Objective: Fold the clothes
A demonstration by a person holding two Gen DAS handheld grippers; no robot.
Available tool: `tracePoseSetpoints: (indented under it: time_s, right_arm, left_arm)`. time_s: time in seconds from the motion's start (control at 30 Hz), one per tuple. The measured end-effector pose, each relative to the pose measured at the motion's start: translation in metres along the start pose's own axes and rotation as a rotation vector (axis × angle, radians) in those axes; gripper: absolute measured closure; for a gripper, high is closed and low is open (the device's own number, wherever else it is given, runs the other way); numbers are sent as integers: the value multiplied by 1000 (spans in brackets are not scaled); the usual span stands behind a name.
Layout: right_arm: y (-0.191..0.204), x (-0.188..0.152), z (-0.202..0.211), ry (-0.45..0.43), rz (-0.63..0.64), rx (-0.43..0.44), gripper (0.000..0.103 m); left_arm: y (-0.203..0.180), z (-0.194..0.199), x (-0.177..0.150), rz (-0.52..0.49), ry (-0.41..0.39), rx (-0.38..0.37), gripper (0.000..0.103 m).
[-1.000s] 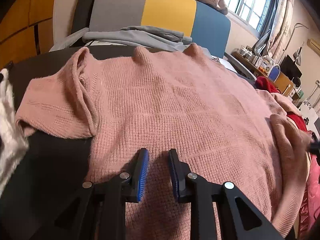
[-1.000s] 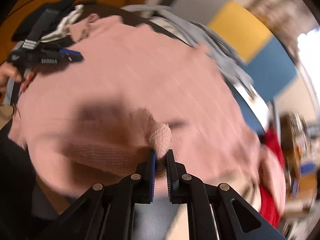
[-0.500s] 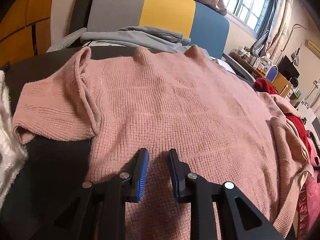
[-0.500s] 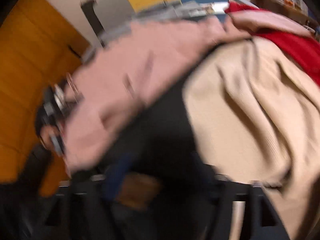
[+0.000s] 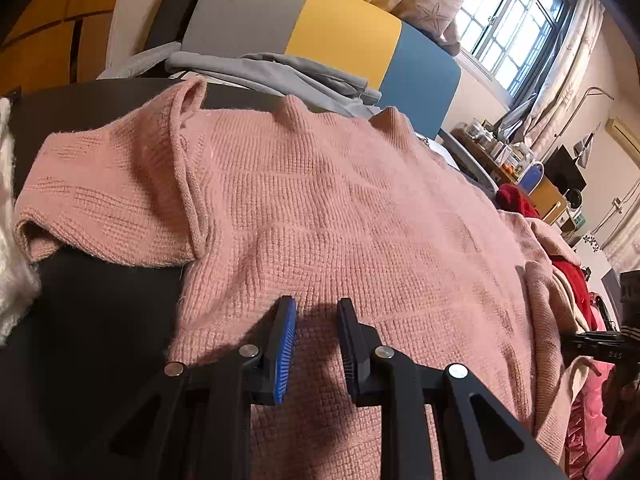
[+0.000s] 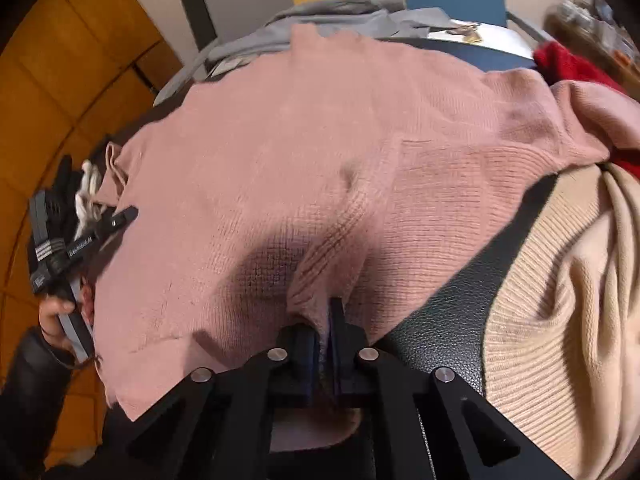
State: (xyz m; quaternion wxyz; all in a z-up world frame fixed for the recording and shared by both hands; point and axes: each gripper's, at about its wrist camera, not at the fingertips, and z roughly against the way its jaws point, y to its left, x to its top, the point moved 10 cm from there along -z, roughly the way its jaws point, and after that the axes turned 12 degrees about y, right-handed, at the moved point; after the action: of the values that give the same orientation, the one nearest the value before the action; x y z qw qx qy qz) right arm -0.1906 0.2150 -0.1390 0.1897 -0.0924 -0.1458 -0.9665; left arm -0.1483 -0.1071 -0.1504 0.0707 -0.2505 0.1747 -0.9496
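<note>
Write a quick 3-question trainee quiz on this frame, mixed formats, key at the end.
1. True or false: the right hand-held gripper is shut on the hem of the pink sweater.
2. Multiple choice: the left hand-held gripper is (A) shut on a sleeve, (B) open over the sweater's lower body, (C) holding the grey garment.
3. Fill in: in the right wrist view, the garment lying to the right of the pink sweater on the black surface is the ____ ribbed knit.

Key: 1 true; 2 B; 3 beige.
</note>
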Motion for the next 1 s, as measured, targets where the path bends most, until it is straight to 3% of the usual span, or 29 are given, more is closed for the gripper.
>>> tracePoseSetpoints:
  time_s: [0.17, 0.33, 0.47, 0.57, 0.63, 0.7, 0.77, 0.83, 0.9, 1.0]
  right_arm:
    - [-12, -31, 39, -13, 32, -79, 98]
    - [-41, -93, 66, 57, 2, -150, 98]
    - [-65, -130, 58, 100, -88, -129, 97]
    - [-82, -156, 51, 132, -157, -111, 91]
    - [-83, -145, 61, 77, -154, -114, 86]
    - [-71, -121, 74, -6, -91, -129, 75]
    - [-57, -90, 81, -93, -20, -169, 51]
    - [-40, -60, 78, -146, 30, -168, 47]
    - [-24, -32, 60, -144, 69, -134, 44]
    - [-29, -16, 18, -76, 53, -138, 40]
  left_arm:
    - [2, -2, 1, -1, 9, -22, 82]
    - [0, -3, 2, -23, 24, -11, 82]
    - [-3, -3, 2, -46, 33, 18, 82]
    - [-9, 0, 2, -102, 49, 99, 82]
    - [-19, 3, -2, -135, 49, 117, 81]
    - [-31, 5, -7, -167, 39, 124, 81]
    - [-34, 4, -10, -170, 38, 127, 81]
    - [-31, 2, -13, -165, 36, 136, 81]
    - [-24, 2, -15, -168, 13, 138, 81]
    - [-19, 6, -22, -145, -6, 127, 79]
